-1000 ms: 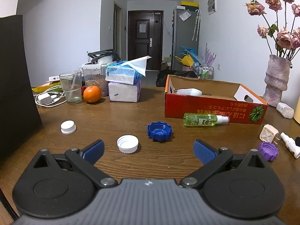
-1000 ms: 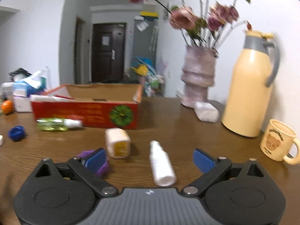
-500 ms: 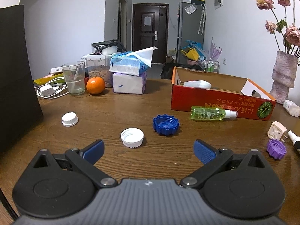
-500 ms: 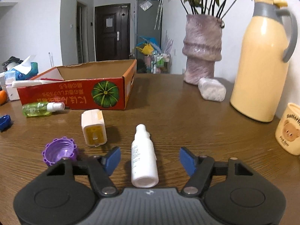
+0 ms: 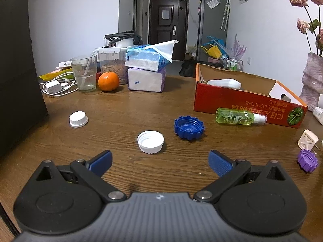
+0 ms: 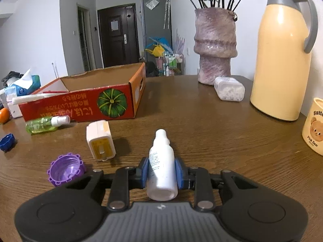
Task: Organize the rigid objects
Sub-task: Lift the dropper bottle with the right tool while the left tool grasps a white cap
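Note:
In the right wrist view my right gripper (image 6: 162, 174) is shut on a small white bottle (image 6: 161, 167) that lies on the wooden table, its cap pointing away. A purple cap (image 6: 65, 169) and a cream plug adapter (image 6: 100, 140) sit to its left, with a green spray bottle (image 6: 45, 124) against the red cardboard box (image 6: 80, 109). My left gripper (image 5: 159, 162) hovers open over the table, just short of a white cap (image 5: 150, 141). A blue cap (image 5: 189, 127) and another white cap (image 5: 78, 119) lie farther off. A white item (image 5: 225, 83) rests inside the box (image 5: 242, 109).
A cream thermos (image 6: 282, 60), bear mug (image 6: 315, 129), vase (image 6: 215, 48) and small clear container (image 6: 229, 88) stand at the right. At the far left are tissue packs (image 5: 148, 68), an orange (image 5: 108, 81), a glass (image 5: 84, 73) and a charger (image 5: 52, 86). A black panel (image 5: 18, 70) blocks the left edge.
My right gripper moved forward and lower around the white bottle and closed its jaws on it. The left gripper drifted slightly closer to the white cap, still open.

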A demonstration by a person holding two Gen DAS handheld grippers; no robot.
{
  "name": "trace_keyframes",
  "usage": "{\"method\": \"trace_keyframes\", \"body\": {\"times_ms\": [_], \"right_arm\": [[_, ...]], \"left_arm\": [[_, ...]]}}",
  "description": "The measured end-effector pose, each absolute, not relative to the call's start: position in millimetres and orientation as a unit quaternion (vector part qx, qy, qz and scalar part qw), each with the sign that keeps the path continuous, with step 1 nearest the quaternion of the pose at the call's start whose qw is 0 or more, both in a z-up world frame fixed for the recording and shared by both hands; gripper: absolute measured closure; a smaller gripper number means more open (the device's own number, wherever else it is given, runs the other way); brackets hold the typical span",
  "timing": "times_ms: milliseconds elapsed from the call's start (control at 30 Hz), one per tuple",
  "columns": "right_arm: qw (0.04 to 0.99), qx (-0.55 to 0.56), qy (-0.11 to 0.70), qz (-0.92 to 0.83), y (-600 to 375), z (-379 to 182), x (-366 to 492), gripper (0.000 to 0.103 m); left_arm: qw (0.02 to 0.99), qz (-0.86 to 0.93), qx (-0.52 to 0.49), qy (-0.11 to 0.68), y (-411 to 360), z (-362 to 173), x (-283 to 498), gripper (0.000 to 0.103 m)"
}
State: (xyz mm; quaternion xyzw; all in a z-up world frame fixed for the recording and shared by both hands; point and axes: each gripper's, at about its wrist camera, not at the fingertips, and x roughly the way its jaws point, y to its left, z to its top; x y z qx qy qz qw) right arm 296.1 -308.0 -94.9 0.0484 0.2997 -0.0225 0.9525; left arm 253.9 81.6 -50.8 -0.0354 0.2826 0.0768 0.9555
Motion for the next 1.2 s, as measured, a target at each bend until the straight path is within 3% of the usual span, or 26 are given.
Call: {"method": "trace_keyframes", "body": {"times_ms": [767, 1100, 1167, 1200], "right_arm": [[0.970, 0.023, 0.238, -0.049, -297.4, -83.6, 277.5, 0.076], [0.969, 0.026, 0.237, -0.059, -297.6, -83.7, 277.5, 0.076], [0.969, 0.026, 0.237, -0.060, -297.0, -83.8, 277.5, 0.076], [0.969, 0.026, 0.237, -0.061, -296.9, -83.8, 277.4, 0.076]], "left_arm": [[0.947, 0.096, -0.016, 0.305, 103.9, -68.7, 305.2, 0.001], [0.945, 0.082, -0.011, 0.315, 109.1, -75.2, 323.0, 0.030], [0.945, 0.075, -0.010, 0.319, 108.7, -76.4, 325.2, 0.040], [0.944, 0.070, -0.012, 0.323, 109.0, -77.3, 326.7, 0.050]]}}
